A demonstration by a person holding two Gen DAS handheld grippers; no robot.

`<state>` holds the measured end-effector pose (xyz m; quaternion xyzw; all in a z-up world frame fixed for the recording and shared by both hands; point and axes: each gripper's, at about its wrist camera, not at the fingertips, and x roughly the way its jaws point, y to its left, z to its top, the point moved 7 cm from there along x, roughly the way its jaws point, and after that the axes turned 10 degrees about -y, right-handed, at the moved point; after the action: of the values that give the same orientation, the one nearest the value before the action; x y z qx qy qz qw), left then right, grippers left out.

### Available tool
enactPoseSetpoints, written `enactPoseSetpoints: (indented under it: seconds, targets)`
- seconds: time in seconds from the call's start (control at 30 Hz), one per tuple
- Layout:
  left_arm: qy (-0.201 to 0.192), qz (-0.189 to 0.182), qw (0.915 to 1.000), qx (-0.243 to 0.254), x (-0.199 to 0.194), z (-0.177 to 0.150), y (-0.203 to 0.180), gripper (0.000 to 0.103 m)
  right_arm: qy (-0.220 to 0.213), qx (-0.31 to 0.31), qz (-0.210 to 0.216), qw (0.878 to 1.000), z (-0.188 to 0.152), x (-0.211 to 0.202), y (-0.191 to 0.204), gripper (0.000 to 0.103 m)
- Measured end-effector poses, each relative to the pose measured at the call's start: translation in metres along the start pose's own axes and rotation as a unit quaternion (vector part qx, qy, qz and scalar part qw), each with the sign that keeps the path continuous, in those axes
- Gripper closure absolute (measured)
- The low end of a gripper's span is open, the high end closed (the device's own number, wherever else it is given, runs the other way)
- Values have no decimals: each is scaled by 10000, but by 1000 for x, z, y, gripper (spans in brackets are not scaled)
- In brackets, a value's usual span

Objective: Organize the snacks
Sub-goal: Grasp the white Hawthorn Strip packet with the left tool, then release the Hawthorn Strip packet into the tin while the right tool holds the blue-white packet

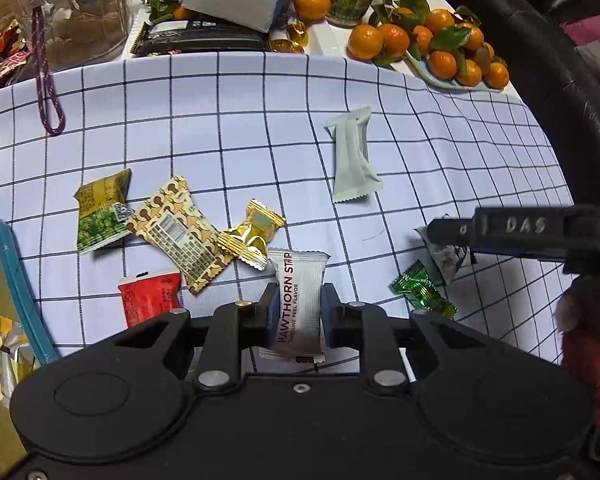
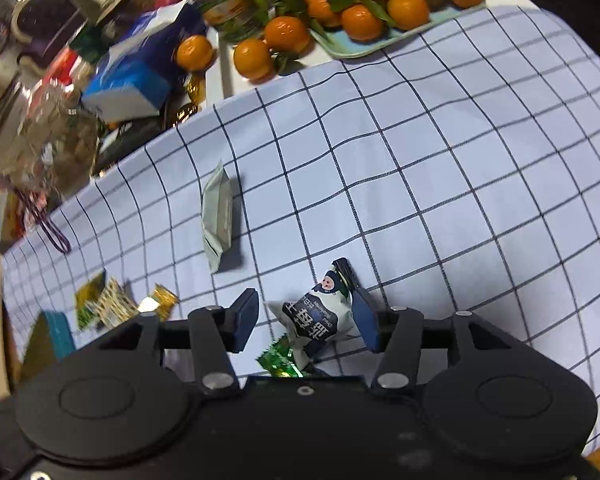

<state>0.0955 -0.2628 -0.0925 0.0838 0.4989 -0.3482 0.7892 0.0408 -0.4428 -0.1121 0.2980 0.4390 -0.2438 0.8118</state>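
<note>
Left tongs [image 1: 299, 312] clamp a white-and-silver hawthorn strip packet [image 1: 298, 300]; right tongs [image 2: 306, 320] stand apart around a cartoon-printed white candy [image 2: 320, 316].

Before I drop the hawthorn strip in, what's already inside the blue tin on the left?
The blue tin sits cut off at the left wrist view's edge. Inside, only its gold lining and one crinkled silver-and-yellow wrapper show. The rest of the interior is outside the picture.

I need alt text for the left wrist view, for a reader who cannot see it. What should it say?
The left gripper is shut on a white Hawthorn Strip packet above a checked tablecloth. More wrapped snacks lie scattered on the cloth to its left, with a pale green packet farther back. Mandarins sit on a plate at the table's far edge.
</note>
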Motion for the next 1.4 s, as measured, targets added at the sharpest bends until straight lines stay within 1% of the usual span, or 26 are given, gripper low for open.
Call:
enactPoseSetpoints:
  seconds: [0.1,0.23,0.3,0.4,0.6,0.63,0.7,0.77,0.9,1.07,1.17,1.27,1.33,1.4]
  targets:
    - [-39,27,10000,-73,-2,4,4,75,-20,-233,-118,9997,-3,5,0,46]
    - [-66,19,9999,-98,-6,5,6,75,-31,-383,-257,9989,-5,11,-4,43]
    - [-87,16,9999,-82,-8,5,6,75,30,-378,-300,9988,-6,15,-6,41]
    - [-122,17,9999,-68,-11,6,6,75,-1,-355,-308,9989,-5,15,-6,40]
    - [-158,56,9997,-156,-12,10,10,75,-5,-470,-373,9982,-8,14,-3,40]
    - [-173,64,9997,-172,-13,10,11,75,-8,-530,-410,9978,-8,14,-2,41]
    - [-211,96,9996,-185,-15,11,13,75,-62,-683,-510,9963,-8,15,1,54]
    - [-258,155,9994,-192,-17,11,16,75,-104,-747,-513,9958,-8,14,3,54]
    - [-382,344,9984,-238,-25,9,27,75,-340,-519,-429,9972,-2,9,3,54]
    - [-645,641,9955,-277,-48,1,49,75,-863,-383,-271,9952,6,-15,6,54]
    - [-847,947,9917,-211,-69,-4,68,75,-1175,-513,-187,9916,5,-33,15,54]
    - [-1021,1216,9871,-219,-90,-9,88,75,-1450,-796,-72,9862,-1,-47,31,54]
    - [-1114,1360,9839,-310,-105,-13,104,75,-1540,-931,53,9837,-10,-55,43,54]
    - [-1201,1494,9804,-459,-118,-17,121,75,-1542,-1038,207,9824,-21,-61,54,54]
